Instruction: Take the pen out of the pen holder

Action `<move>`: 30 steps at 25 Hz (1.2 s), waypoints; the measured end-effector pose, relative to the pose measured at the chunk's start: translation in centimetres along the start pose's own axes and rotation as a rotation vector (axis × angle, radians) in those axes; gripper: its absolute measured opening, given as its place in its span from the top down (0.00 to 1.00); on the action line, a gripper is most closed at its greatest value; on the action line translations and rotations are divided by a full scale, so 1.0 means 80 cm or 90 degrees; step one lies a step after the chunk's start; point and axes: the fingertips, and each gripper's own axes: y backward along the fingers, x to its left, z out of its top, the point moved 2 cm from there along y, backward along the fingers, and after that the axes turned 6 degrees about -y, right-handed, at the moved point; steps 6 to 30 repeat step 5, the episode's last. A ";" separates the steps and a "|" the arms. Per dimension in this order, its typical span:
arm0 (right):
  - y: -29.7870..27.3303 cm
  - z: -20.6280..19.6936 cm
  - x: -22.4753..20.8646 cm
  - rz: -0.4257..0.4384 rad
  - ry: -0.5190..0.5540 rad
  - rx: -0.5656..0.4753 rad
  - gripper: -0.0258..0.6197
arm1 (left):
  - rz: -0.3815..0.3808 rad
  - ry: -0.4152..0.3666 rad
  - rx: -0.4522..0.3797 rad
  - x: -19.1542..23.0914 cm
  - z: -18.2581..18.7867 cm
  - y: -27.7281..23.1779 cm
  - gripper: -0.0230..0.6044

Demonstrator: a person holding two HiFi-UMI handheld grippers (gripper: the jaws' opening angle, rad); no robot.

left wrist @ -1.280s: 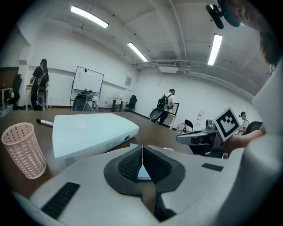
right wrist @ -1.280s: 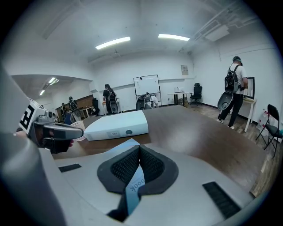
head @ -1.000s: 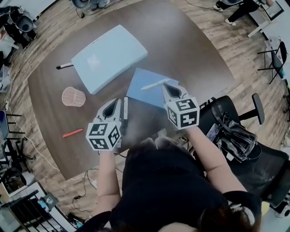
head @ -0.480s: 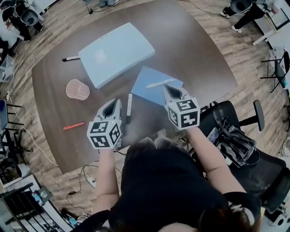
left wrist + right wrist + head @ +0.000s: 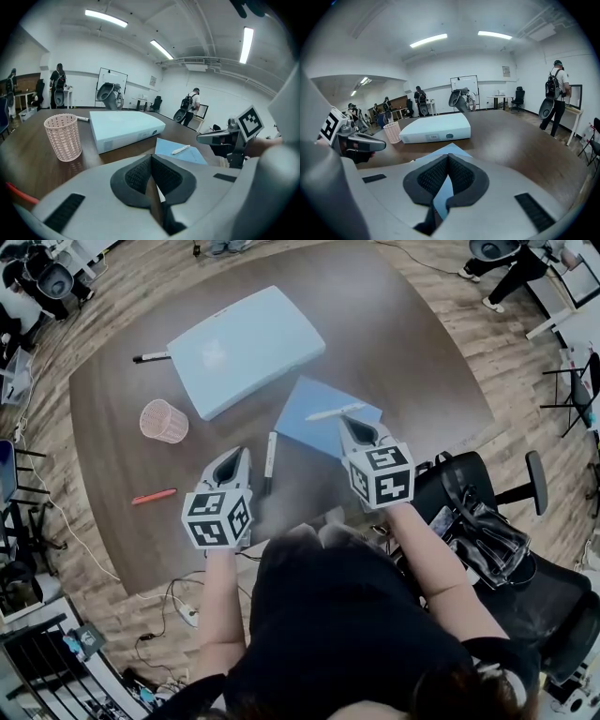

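Pink pen holder point(image 5: 164, 421) stands upright; left gripper point(image 5: 240, 455) and right gripper point(image 5: 349, 424) have fingers together.

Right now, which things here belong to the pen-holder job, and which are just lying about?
Job: pink mesh pen holder, black pen beside left gripper, white pen, orange pen, black marker.
Lying about: pale blue flat box, blue paper sheet, black office chair.

The table point(image 5: 403, 352) is smooth dark wood with a soft sheen, the pen holder point(image 5: 163, 421) pink openwork plastic, the pale blue box point(image 5: 246, 348) smooth and matt, and the blue sheet point(image 5: 314, 427) matt paper.
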 end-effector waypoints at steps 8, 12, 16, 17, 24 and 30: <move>-0.003 -0.002 -0.002 0.003 -0.001 0.007 0.93 | 0.003 0.003 0.004 0.000 -0.004 -0.001 0.92; -0.003 -0.002 -0.002 0.003 -0.001 0.007 0.93 | 0.003 0.003 0.004 0.000 -0.004 -0.001 0.92; -0.003 -0.002 -0.002 0.003 -0.001 0.007 0.93 | 0.003 0.003 0.004 0.000 -0.004 -0.001 0.92; -0.003 -0.002 -0.002 0.003 -0.001 0.007 0.93 | 0.003 0.003 0.004 0.000 -0.004 -0.001 0.92; -0.003 -0.002 -0.002 0.003 -0.001 0.007 0.93 | 0.003 0.003 0.004 0.000 -0.004 -0.001 0.92; -0.003 -0.002 -0.002 0.003 -0.001 0.007 0.93 | 0.003 0.003 0.004 0.000 -0.004 -0.001 0.92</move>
